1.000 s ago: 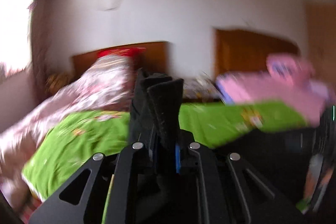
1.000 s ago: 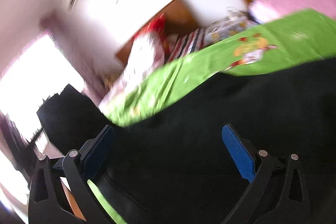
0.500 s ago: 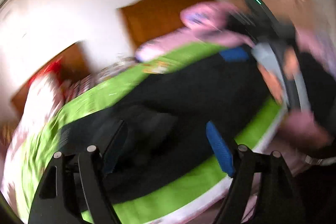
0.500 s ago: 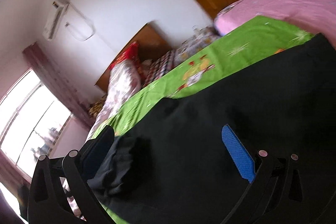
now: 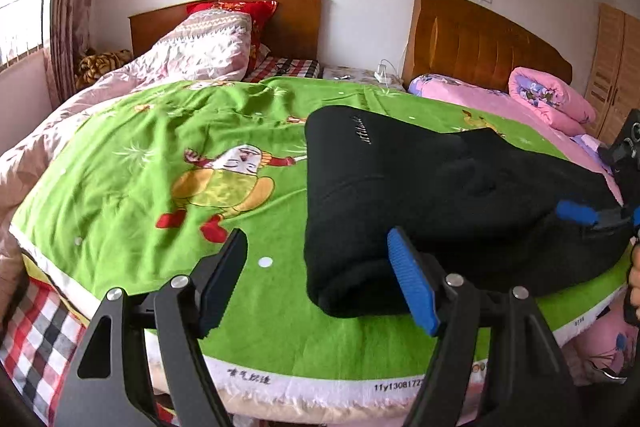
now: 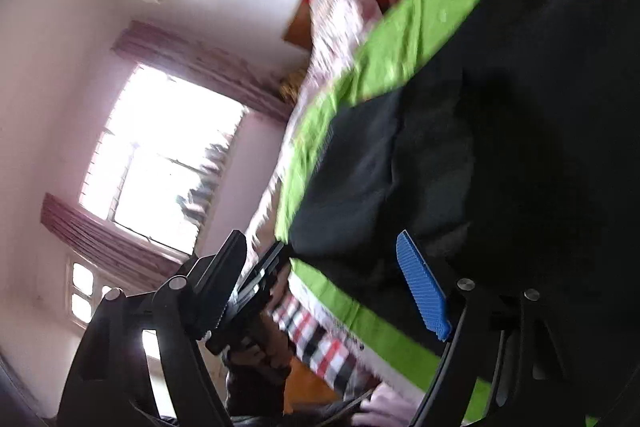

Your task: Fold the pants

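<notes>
The black pants (image 5: 420, 187) lie folded in a thick stack on the green cartoon blanket (image 5: 160, 155). My left gripper (image 5: 318, 281) hovers low at the stack's near left corner. Its jaws are closing, with that corner between them and no pad pressing on it. A blue pad (image 5: 576, 213) of my right gripper rests against the stack's right end. In the blurred, tilted right wrist view, my right gripper (image 6: 320, 283) faces the pants (image 6: 500, 147) from the side. Its jaws are closing with the cloth's near edge just beyond them. The left gripper (image 6: 256, 287) shows there too, held by a hand (image 6: 264, 347).
A pink patterned quilt (image 5: 192, 47) and red pillow (image 5: 240, 7) fill the far left of the bed. A second bed with pink bedding (image 5: 548, 99) stands at the right. The blanket's white hem (image 5: 320, 387) marks the near bed edge. A bright window (image 6: 160, 155) is on the left wall.
The left gripper let go of the raised black cloth, opened and dropped to the stack's near corner. The right view rolled sideways and its jaws narrowed. The pants now lie flat in a folded stack.
</notes>
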Tool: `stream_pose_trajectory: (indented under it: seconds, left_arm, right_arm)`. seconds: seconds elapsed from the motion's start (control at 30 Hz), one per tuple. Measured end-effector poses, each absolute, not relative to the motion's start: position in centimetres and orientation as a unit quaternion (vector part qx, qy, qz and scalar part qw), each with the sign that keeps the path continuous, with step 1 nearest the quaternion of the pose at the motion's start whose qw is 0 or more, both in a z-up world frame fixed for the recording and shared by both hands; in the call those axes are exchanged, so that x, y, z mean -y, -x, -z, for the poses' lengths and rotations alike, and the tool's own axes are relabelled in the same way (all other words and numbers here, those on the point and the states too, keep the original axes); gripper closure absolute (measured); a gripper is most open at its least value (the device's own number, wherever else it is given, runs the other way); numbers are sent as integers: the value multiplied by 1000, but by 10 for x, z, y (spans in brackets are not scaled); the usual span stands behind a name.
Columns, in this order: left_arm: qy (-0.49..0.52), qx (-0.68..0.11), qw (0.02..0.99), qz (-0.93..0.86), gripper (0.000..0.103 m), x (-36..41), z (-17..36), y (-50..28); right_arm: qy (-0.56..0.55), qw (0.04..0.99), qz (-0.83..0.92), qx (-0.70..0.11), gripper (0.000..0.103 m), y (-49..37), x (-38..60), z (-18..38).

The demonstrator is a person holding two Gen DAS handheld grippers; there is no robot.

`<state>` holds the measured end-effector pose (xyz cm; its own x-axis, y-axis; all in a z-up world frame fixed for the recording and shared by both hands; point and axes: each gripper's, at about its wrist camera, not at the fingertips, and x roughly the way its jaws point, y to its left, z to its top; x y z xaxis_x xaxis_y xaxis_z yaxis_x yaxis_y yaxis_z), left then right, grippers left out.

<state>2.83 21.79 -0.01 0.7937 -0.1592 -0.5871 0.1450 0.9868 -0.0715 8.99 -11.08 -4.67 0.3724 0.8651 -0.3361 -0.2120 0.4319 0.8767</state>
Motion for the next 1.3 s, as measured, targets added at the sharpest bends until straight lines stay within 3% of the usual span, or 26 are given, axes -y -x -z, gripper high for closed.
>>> stream_pose_trajectory:
  seconds: [0.07, 0.13, 0.17, 0.3, 0.5, 0.53, 0.57, 0.63, 0.77, 0.93, 0.97, 1.0, 1.03, 1.07, 1.1, 1.13, 1.17, 1.23, 1.3]
  left_arm:
    - [10, -309, 948, 79, 28, -217, 1, -27]
    - [5, -313, 946, 80, 26, -221, 5, -30]
    - [3, -317, 945, 79, 25, -221, 8, -32]
    - [-7, -323, 944, 73, 24, -222, 13, -32]
    - [-66, -308, 947, 59, 33, -204, 9, -28]
    - [-69, -309, 947, 63, 41, -202, 10, -27]
    - [-67, -311, 945, 73, 54, -202, 11, -27]
    - [-63, -311, 943, 97, 71, -200, 12, -25]
    - [-107, -292, 946, 93, 85, -191, 6, -16]
    - [-124, -308, 937, 109, 86, -187, 14, -17]
    - [-128, -320, 932, 117, 85, -185, 19, -19]
    - [-136, -321, 930, 116, 82, -183, 20, -19]
    - [-145, -321, 928, 118, 77, -181, 21, -17]
    - [-146, -323, 927, 124, 61, -181, 19, -16]
    - [-132, -322, 928, 137, 53, -187, 14, -14]
    - [-113, -317, 930, 146, 44, -194, 9, -13]
    - [-80, -309, 935, 156, 42, -206, 1, -11]
    - [-35, -302, 941, 151, 33, -225, -6, -13]
    - [-8, -304, 944, 128, 32, -242, -7, -19]
  right_arm:
    - [-382, 737, -337, -445, 27, -91, 108, 57]
    - [-389, 743, -313, -446, 38, -96, 112, 69]
    - [-393, 746, -314, -437, 40, -97, 114, 69]
    - [-383, 761, -312, -421, 39, -96, 109, 60]
    - [-397, 758, -299, -421, 40, -112, 113, 63]
    - [-398, 760, -292, -423, 47, -123, 112, 66]
    - [-399, 761, -289, -423, 68, -124, 113, 68]
    - [-395, 766, -287, -418, 91, -120, 114, 69]
    - [-338, 815, -284, -375, 93, -94, 119, 36]
    - [-339, 798, -253, -430, 93, -101, 124, 76]
    - [-347, 792, -252, -434, 103, -102, 127, 83]
    - [-347, 789, -256, -438, 102, -102, 128, 81]
    - [-342, 787, -258, -444, 92, -101, 129, 77]
    - [-334, 788, -260, -448, 81, -100, 130, 69]
    - [-330, 792, -261, -442, 58, -98, 133, 62]
    - [-325, 802, -262, -427, 19, -95, 138, 52]
    - [-318, 812, -262, -412, 4, -94, 141, 44]
    - [-302, 826, -251, -405, 4, -98, 148, 34]
    - [-310, 814, -251, -422, 4, -110, 149, 38]
